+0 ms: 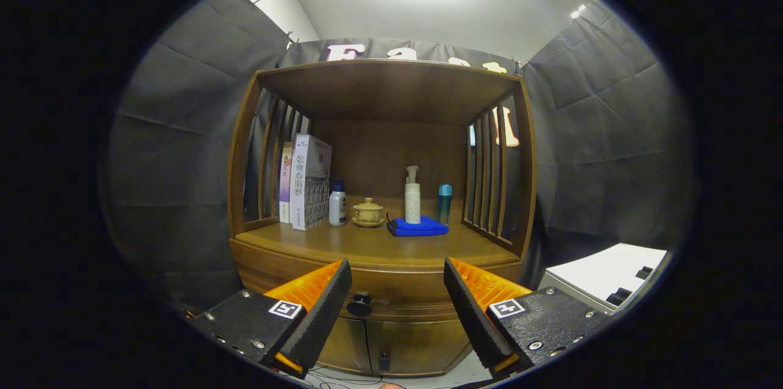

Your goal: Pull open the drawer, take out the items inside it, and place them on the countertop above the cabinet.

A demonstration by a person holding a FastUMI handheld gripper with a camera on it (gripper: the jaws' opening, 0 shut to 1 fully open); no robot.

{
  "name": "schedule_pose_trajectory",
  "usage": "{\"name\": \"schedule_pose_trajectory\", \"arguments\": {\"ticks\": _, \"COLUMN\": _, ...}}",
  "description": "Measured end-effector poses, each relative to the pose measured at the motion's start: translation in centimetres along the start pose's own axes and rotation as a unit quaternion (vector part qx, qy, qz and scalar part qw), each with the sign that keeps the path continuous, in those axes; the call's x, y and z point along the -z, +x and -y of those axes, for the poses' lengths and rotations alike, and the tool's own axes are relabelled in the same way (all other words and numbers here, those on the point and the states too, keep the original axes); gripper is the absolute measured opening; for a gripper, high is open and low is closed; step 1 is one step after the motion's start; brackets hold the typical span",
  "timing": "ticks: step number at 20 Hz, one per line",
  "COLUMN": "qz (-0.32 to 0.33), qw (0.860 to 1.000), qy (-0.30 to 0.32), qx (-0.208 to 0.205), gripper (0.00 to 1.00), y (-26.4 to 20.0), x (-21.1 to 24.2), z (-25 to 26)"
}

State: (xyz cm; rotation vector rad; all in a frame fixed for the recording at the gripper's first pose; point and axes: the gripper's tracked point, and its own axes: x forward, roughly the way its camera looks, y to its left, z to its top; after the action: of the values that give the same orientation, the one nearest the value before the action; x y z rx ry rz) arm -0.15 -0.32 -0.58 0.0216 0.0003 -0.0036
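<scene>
Dark cloth walls on both sides, pale ceiling with a bright lamp at upper centre, wooden cabinet [379,193] filling mid-frame.

Gripper [397,291] at lower centre, fingers spread wide, clasping nothing. Held level and facing the cabinet front, presumably to line up on the pull. Drawer knob [359,304] low in the gap between the fingers, close against the left fingertip [333,291], well off the right one; not touched, as far as could be judged. Drawer front [397,288] behind the knob, flush with the carcass, so apparently closed, contents hidden. Likely next: shift left to centre the knob, then close on it and draw back.

Below the drawer, 2 cabinet doors [397,346] with a small latch at their seam.

Above, beyond the fingertips, the countertop [367,245], its front strip bare and probably the intended landing spot. Further back, set in a row against the rear panel, likely to leave that room: 2 books [306,184] upright at left, a small white bottle [337,204], a lidded tea cup [368,213], a folded blue cloth [418,227] with a pump bottle [413,196] standing at it, a teal bottle [445,202] to its right.

At lower right, a white box [605,276] beside the cabinet.
</scene>
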Motion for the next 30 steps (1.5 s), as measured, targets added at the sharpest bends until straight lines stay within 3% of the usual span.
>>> {"name": "schedule_pose_trajectory", "arguments": {"ticks": 17, "qz": 0.006, "qw": 1.0, "qy": 0.02, "qx": 0.011, "gripper": 0.94, "y": 0.6, "x": 0.2, "z": 0.4}}
{"name": "schedule_pose_trajectory", "arguments": {"ticks": 21, "qz": -0.026, "qw": 0.999, "qy": 0.024, "qx": 0.03, "gripper": 0.95, "y": 4.5, "x": 2.1, "z": 0.0}}
{"name": "schedule_pose_trajectory", "arguments": {"ticks": 30, "qz": -0.078, "qw": 0.996, "qy": 0.032, "qx": 0.018, "gripper": 0.95, "y": 8.9, "x": 7.4, "z": -1.9}}
